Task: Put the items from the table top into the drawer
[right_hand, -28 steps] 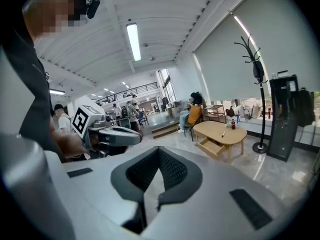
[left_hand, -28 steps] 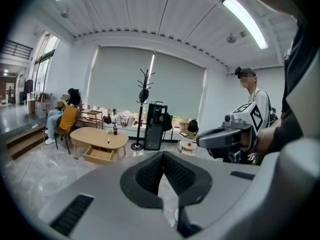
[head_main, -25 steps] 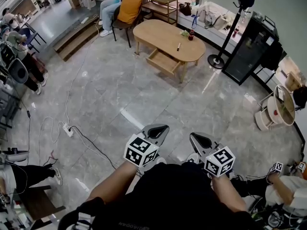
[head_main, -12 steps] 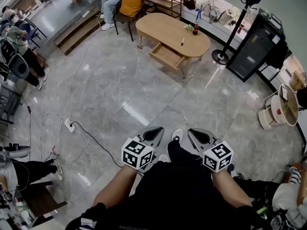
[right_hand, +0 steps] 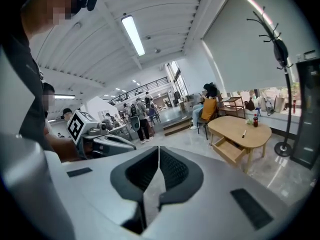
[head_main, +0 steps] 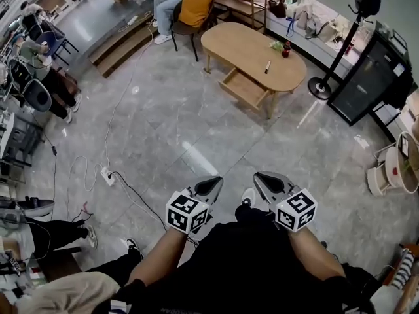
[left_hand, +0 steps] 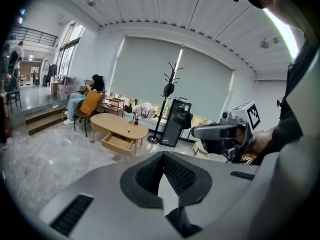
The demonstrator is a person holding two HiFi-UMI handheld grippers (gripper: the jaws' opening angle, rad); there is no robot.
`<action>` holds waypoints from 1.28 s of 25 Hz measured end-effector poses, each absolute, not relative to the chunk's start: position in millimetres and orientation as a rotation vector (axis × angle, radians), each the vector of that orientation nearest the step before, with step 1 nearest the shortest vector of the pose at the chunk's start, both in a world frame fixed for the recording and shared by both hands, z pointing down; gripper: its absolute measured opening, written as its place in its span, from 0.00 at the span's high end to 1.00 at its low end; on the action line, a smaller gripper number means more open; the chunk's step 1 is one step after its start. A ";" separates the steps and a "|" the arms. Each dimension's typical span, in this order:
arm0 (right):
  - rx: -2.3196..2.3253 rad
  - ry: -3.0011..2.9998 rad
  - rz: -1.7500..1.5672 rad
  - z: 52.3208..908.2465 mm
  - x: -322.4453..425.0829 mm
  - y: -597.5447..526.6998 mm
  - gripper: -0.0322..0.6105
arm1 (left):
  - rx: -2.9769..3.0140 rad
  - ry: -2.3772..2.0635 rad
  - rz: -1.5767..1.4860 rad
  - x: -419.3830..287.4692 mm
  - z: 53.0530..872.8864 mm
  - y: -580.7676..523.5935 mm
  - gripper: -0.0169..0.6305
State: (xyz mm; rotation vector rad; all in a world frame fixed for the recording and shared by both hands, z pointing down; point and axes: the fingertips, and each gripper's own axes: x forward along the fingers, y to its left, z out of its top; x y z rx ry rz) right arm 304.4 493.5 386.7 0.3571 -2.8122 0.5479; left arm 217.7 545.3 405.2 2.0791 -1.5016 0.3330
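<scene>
An oval wooden table point(head_main: 243, 43) stands far ahead across the grey floor, with its drawer point(head_main: 244, 89) pulled open on the near side. On its top lie a dark pen point(head_main: 267, 67), a red bottle point(head_main: 286, 50) and a small plant point(head_main: 276, 44). My left gripper point(head_main: 209, 187) and right gripper point(head_main: 267, 182) are held close to my body, side by side, both shut and empty. The left gripper view shows the table point(left_hand: 119, 125), the drawer point(left_hand: 116, 142) and the right gripper point(left_hand: 220, 132). In the right gripper view I see the table point(right_hand: 240, 129) and the drawer point(right_hand: 227, 150).
A person in orange sits on a chair point(head_main: 195, 5) behind the table, beside a low shelf point(head_main: 239, 2). A coat stand point(head_main: 321, 87) and a black cabinet point(head_main: 370, 77) stand at the table's right. Cables and a power strip point(head_main: 108, 175) lie on the floor at left.
The view has shifted, so the table now sits further right and slightly lower in the head view. Both grippers stay shut near my body.
</scene>
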 end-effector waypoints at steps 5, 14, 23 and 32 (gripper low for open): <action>0.345 -2.828 0.583 382.2 287.1 413.1 0.94 | 2.135 -1.562 0.312 201.0 375.1 460.5 0.97; 0.297 -2.808 0.591 399.2 272.0 338.2 0.94 | 2.063 -1.531 0.372 192.1 404.4 390.2 0.97; 0.384 -2.774 0.654 417.5 261.8 285.5 0.94 | 2.103 -1.452 0.427 174.0 412.0 321.1 0.97; 0.540 -2.720 0.649 425.1 215.1 211.7 0.94 | 2.203 -1.331 0.421 125.7 419.3 231.1 0.97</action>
